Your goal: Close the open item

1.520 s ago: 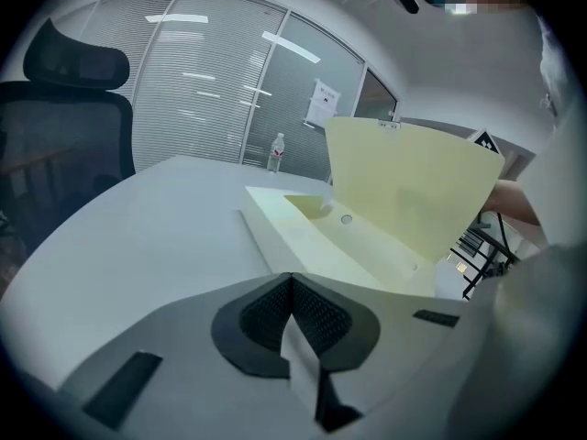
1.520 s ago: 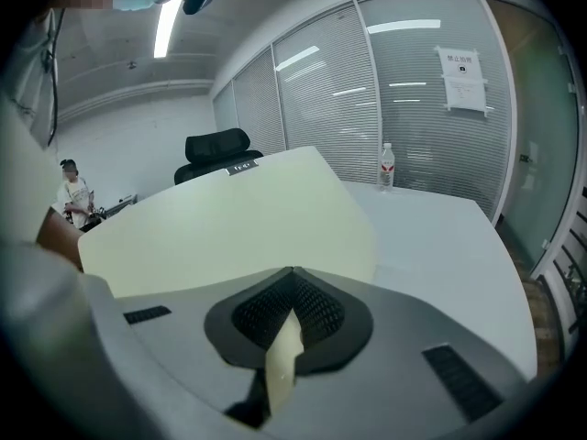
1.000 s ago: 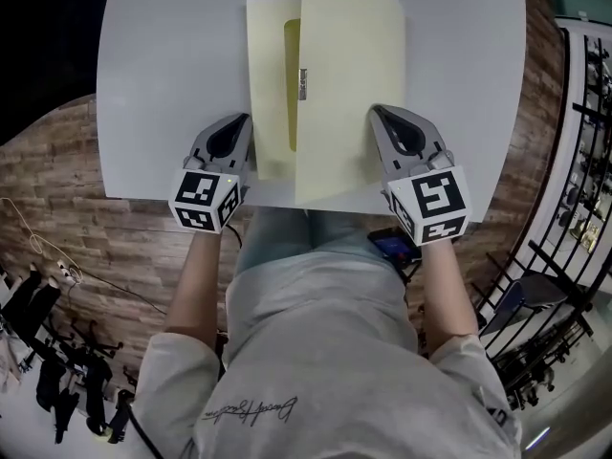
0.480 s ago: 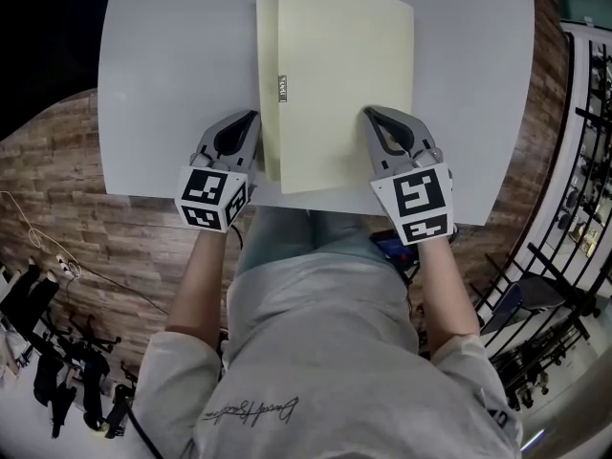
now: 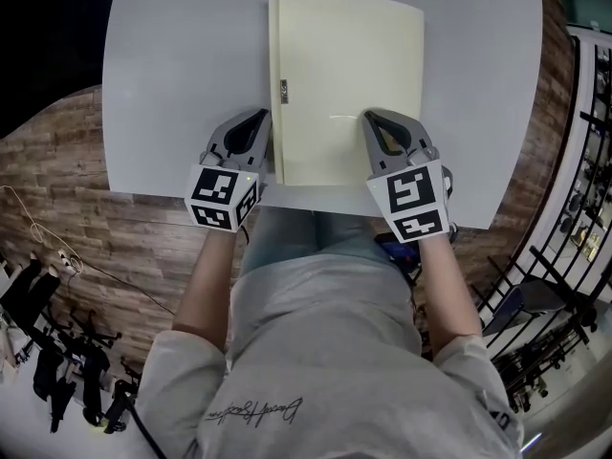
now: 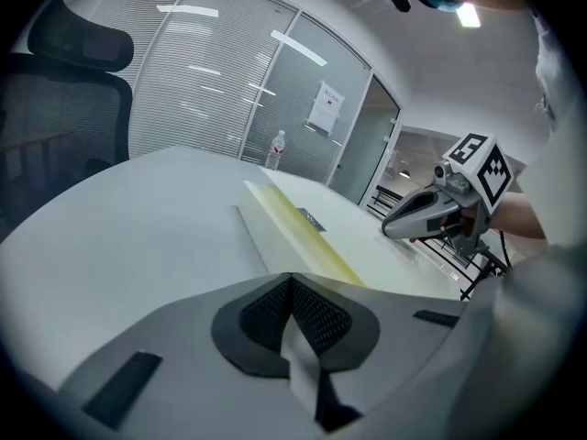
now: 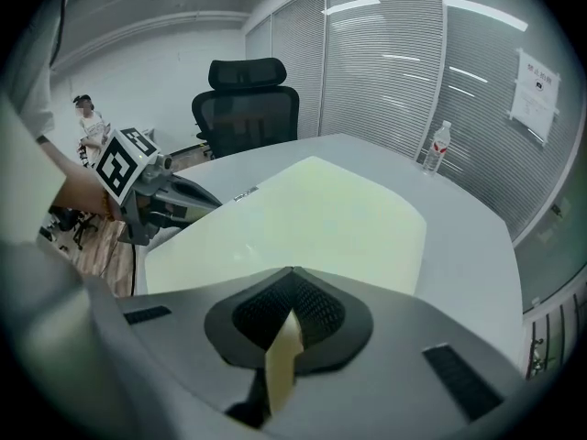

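**Pale yellow folder lying flat between two hand-held grippers**

Yellow and thin, the folder [image 5: 349, 84] lies on the near half of the white surface [image 5: 182, 75], its near edge close to the surface's near rim. Its top cover is down flat. A narrow strip of the lower layer shows along the left edge, where a small grey label [image 5: 284, 90] sits.

The left hand-held gripper [image 5: 262, 116] rests on the surface just beside the folder's near left edge. Its jaws are drawn together, with only the pale surface showing in the slit behind the pads.

The right hand-held gripper [image 5: 369, 116] lies over the cover's near right part. Its jaws are also pressed together, and a sliver of yellow shows in the slit between them.

A water bottle [image 7: 440, 147] stands at the far side of the surface, and a black office chair [image 7: 246, 104] is beyond it.
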The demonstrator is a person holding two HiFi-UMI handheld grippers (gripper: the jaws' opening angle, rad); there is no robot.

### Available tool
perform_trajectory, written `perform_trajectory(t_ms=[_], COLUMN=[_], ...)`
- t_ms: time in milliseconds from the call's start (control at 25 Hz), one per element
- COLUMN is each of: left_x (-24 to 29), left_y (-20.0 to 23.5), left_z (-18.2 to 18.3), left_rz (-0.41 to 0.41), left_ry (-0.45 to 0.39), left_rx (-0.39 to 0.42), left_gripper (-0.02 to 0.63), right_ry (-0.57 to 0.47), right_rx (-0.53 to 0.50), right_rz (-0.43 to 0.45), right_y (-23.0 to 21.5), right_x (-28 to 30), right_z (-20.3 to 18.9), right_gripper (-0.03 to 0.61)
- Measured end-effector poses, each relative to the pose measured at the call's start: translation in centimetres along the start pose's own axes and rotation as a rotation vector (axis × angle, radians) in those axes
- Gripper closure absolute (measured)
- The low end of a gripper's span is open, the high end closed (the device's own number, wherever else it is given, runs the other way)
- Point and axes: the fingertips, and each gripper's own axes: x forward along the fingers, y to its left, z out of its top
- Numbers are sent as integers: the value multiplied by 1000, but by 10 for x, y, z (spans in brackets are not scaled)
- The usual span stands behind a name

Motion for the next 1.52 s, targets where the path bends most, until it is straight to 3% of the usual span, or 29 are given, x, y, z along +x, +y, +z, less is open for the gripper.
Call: perform_trajectory(t_ms=[480, 960, 1520], left_x=[2, 4, 3], left_y=[-3, -4, -5], left_z=[0, 1, 2], left_rz=[7, 6, -6], left_ry=[3, 0, 0], left_rx=[3, -7, -4], left_gripper=[606, 606, 606], right_ry=[57, 147, 162], right_rx=[-14, -139, -125], right_rz=[2, -53, -48], right_y=[3, 6, 5], right_x=[11, 22, 24], right_z=[-9, -16, -16], right_gripper=[566, 566, 566])
